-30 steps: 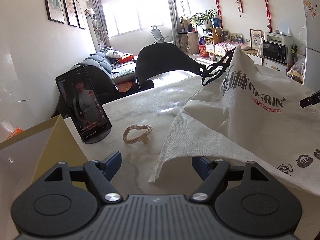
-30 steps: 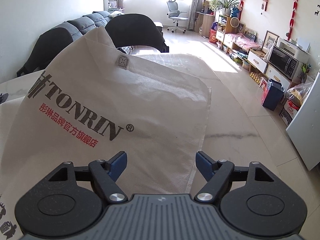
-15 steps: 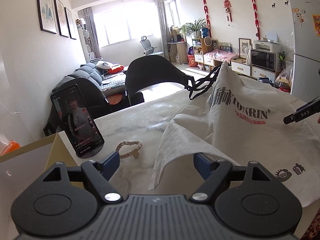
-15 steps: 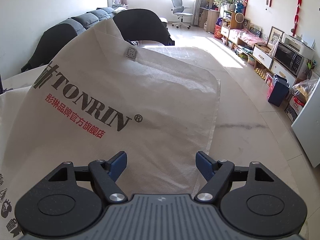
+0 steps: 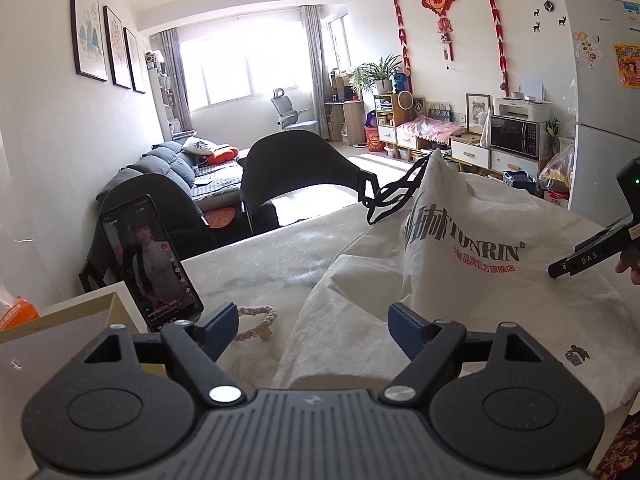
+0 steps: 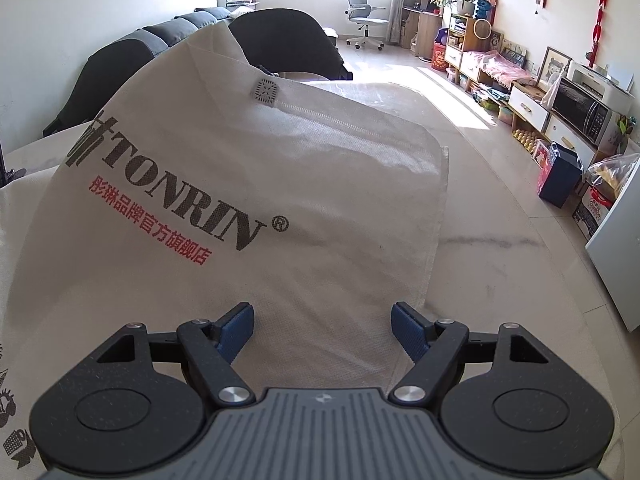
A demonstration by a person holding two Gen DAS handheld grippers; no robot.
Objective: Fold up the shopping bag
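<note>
Bag (image 6: 248, 216) lies rumpled on the desk (image 5: 256, 264) between folds, both our tongs (image 5: 310, 330) (image 6: 323, 330) spread wide and empty, so we next need an edge to pinch.

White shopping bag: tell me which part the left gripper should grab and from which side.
Take the shopping bag by its near left corner flap, which droops off the marble table just ahead of the left gripper. Come in level from the front edge, one finger above and one below: that edge is thin, loose and lifted clear, unlike the bulging middle.
</note>
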